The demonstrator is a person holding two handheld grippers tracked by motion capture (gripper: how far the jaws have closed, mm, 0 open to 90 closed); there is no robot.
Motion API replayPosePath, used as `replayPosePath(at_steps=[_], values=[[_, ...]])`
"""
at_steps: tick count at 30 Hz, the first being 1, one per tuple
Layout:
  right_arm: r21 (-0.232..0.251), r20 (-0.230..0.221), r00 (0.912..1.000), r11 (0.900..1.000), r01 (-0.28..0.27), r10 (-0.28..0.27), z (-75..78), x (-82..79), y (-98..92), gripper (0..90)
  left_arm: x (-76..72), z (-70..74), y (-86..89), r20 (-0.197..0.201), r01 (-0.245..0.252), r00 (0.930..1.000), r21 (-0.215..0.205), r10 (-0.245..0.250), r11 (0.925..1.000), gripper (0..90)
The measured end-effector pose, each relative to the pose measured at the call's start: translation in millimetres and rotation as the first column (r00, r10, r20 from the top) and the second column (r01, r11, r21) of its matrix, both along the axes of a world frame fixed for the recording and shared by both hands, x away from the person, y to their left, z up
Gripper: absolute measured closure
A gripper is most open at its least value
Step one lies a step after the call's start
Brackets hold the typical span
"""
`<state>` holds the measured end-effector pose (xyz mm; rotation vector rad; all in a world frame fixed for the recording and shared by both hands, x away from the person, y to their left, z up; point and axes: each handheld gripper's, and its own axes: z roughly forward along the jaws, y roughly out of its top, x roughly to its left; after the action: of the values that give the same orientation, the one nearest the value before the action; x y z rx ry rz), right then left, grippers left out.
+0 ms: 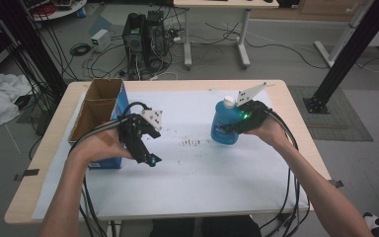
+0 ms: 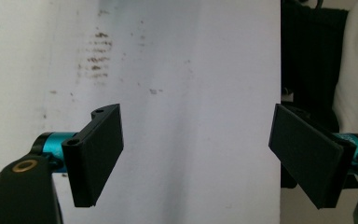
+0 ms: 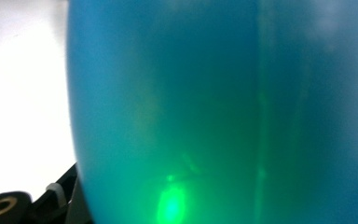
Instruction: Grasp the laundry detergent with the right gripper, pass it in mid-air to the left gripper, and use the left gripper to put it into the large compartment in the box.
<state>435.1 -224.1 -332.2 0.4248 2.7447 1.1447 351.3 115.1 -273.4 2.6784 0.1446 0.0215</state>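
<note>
A light wooden table (image 1: 296, 118) carries a white sheet (image 1: 197, 173) that covers most of its top, leaving bare wood along the left, far and right edges. Near the middle of the sheet sits a small patch of brown smudges (image 1: 191, 142). Left of the smudges, at the sheet's left edge, stands an open cardboard box (image 1: 96, 111) with a blue side. Right of the smudges stands a blue bottle (image 1: 224, 126) with a white cap, upright.

Grey floor (image 1: 286, 64) strewn with cables (image 1: 103, 59), desk (image 1: 217, 5) behind.
</note>
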Motion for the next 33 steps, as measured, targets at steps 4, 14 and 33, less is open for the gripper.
replayPosePath(at_steps=[4,14,33], values=[[-0.014,0.015,0.9981,0.998,-0.059,0.059,0.9,-7.0,8.2,45.3,12.1,13.4,-6.4,0.010,0.000,0.9999,-0.025,0.000,0.9997,17.8],[-0.014,-0.022,0.9934,0.994,-0.113,0.112,-1.9,-27.3,30.8,45.2,32.6,30.7,-27.3,0.009,-0.003,1.0000,-0.032,0.003,0.9995,17.8],[0.007,0.062,0.9652,0.967,-0.255,0.254,-9.3,-33.5,49.7,45.0,54.2,28.4,-92.2,-0.021,0.097,0.9951,0.010,-0.097,0.9952,17.8]])
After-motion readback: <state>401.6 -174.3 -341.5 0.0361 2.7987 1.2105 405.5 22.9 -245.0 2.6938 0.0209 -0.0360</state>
